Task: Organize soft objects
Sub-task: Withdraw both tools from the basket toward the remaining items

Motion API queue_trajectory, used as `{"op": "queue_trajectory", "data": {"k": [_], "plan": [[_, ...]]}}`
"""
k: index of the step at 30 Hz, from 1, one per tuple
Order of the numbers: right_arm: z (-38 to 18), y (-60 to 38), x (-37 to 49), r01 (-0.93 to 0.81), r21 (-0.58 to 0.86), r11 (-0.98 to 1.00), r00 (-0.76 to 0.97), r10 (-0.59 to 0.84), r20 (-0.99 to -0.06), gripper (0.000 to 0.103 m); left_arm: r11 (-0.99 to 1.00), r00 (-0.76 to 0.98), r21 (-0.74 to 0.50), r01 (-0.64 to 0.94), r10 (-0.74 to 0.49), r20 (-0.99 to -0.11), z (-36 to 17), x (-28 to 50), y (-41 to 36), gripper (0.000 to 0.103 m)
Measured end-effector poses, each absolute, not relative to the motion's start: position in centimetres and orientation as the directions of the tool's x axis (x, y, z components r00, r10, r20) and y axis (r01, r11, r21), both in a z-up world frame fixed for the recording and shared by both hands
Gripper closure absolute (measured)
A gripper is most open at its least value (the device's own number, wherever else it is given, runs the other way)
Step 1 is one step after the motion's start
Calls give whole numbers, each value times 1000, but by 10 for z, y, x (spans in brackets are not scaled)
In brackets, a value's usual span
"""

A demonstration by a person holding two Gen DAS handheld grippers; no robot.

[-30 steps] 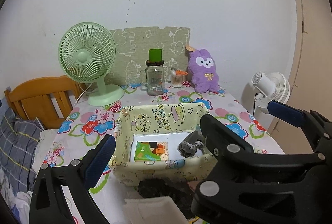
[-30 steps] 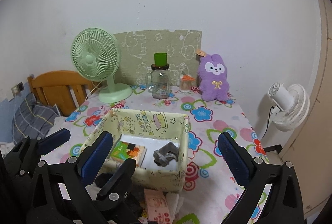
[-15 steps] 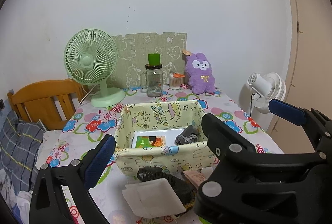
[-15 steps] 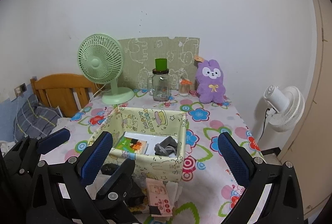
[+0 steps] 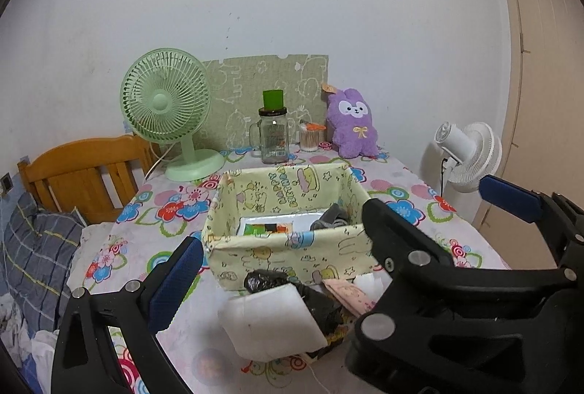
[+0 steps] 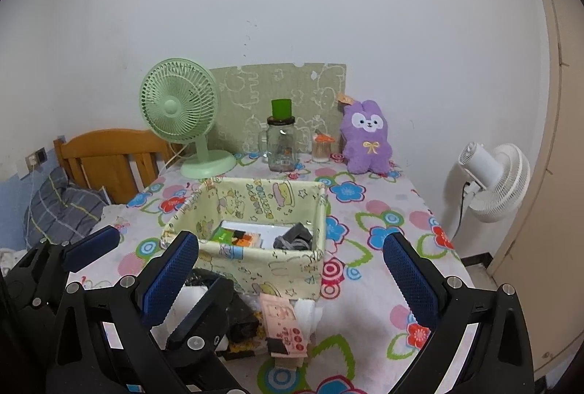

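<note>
fingers (image 6: 171, 281) spread, pile (image 6: 277, 323) fronting fabric box (image 6: 255, 262).

Two fans (image 6: 181, 109), one basket (image 6: 255, 259)

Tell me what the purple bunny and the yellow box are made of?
The purple bunny looks like fuzzy plush fabric: its outline is soft and furry. The yellow box seems to be thin printed cloth, matte: its walls sag and wrinkle. I can't tell what stiffens it.

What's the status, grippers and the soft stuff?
Left hand-held gripper open, empty; right hand-held gripper open, empty. Pile of soft items loose in front of fabric bin. Nothing blocking.
</note>
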State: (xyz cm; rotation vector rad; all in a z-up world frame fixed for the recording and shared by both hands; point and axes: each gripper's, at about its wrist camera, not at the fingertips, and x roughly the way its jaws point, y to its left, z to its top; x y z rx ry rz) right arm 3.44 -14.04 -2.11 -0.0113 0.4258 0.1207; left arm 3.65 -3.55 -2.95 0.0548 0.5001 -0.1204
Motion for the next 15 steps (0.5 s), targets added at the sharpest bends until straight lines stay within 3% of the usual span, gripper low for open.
{"op": "queue_trajectory", "data": {"k": [15], "plan": [[-57, -140, 29, -85, 31, 996, 888, 90, -450, 1, 993, 841, 19, 116, -88, -535, -63, 32, -31, 1]]}}
